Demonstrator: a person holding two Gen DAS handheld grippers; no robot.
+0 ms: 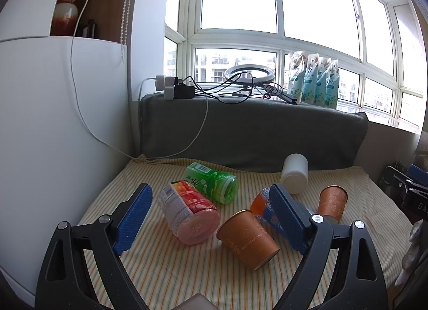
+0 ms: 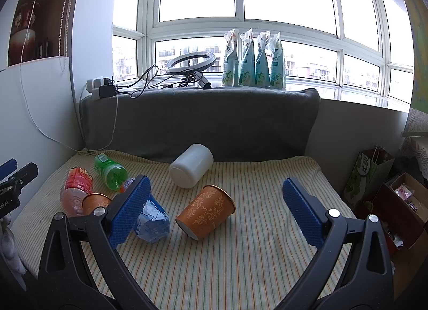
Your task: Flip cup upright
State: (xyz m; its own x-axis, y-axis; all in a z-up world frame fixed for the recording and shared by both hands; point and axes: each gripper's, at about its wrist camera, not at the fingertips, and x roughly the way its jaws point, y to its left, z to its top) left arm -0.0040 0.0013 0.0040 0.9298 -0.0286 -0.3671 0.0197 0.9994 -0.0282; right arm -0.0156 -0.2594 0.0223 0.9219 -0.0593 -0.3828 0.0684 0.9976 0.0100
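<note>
Two orange paper cups lie on their sides on the striped cloth (image 1: 174, 269). One cup (image 1: 247, 239) lies between my left gripper's fingers, closer to the right one; it also shows in the right wrist view (image 2: 95, 201). The other cup (image 2: 206, 212), with a floral pattern, lies between my right gripper's fingers; it shows in the left wrist view (image 1: 333, 203) too. My left gripper (image 1: 211, 219) is open and empty. My right gripper (image 2: 216, 212) is open and empty.
A red bottle (image 1: 187, 213), a green bottle (image 1: 214, 182), an orange-and-blue bottle (image 2: 149, 216) and a white jar (image 2: 191, 165) lie on the cloth. A grey cushion (image 2: 200, 122) backs it. Bags and boxes (image 2: 388, 192) stand at the right.
</note>
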